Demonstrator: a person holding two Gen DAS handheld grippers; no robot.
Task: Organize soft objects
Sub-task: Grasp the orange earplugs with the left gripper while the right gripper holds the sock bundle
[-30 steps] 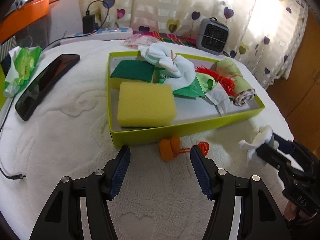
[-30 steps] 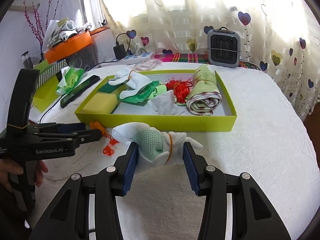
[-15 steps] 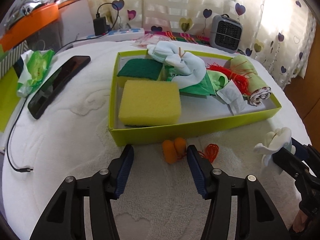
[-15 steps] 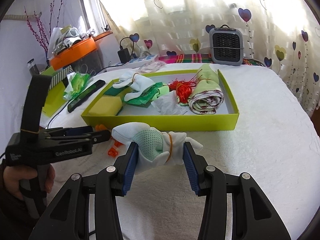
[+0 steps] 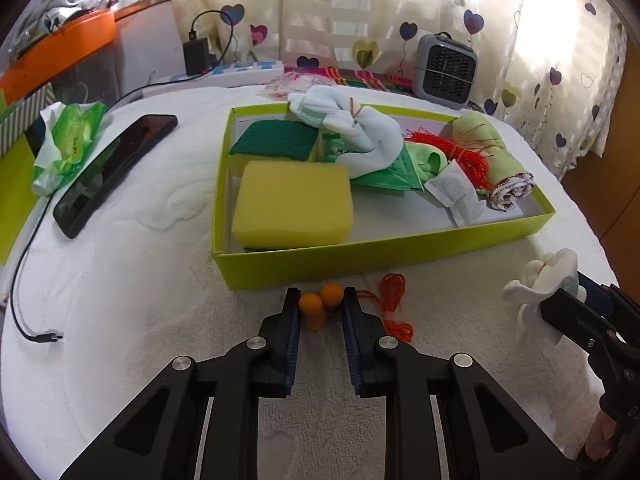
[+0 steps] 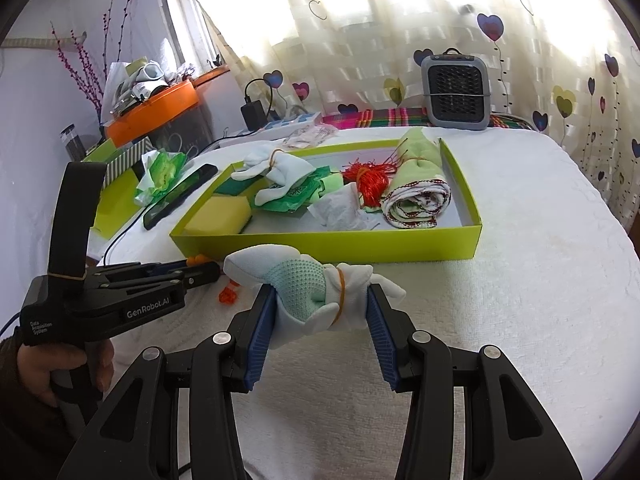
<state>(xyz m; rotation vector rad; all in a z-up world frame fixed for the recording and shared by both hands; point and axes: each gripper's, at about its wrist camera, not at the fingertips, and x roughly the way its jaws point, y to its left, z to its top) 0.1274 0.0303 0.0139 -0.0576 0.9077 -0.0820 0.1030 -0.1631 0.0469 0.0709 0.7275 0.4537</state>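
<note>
My left gripper (image 5: pixel 320 304) has closed on a pair of orange foam earplugs (image 5: pixel 320 306) lying on the white bedspread just in front of the lime-green box (image 5: pixel 380 252); their orange cord (image 5: pixel 394 300) trails to the right. My right gripper (image 6: pixel 316 300) is shut on a rolled white and mint sock bundle (image 6: pixel 308 284) held above the bed, right of the earplugs; the bundle also shows in the left wrist view (image 5: pixel 540 280). The box holds a yellow sponge (image 5: pixel 292 204), a green scourer (image 5: pixel 276 140), another sock bundle (image 5: pixel 352 128), red string (image 5: pixel 460 152) and a rolled cloth (image 5: pixel 496 164).
A black phone (image 5: pixel 112 172) and a green wipes pack (image 5: pixel 68 140) lie left of the box. A cable end (image 5: pixel 44 336) lies on the bed at left. A small grey heater (image 5: pixel 444 64) and a power strip (image 5: pixel 240 70) stand behind the box.
My left gripper moved forward to the earplugs and its jaws narrowed around them. The right gripper kept hold of the sock bundle and lifted slightly.
</note>
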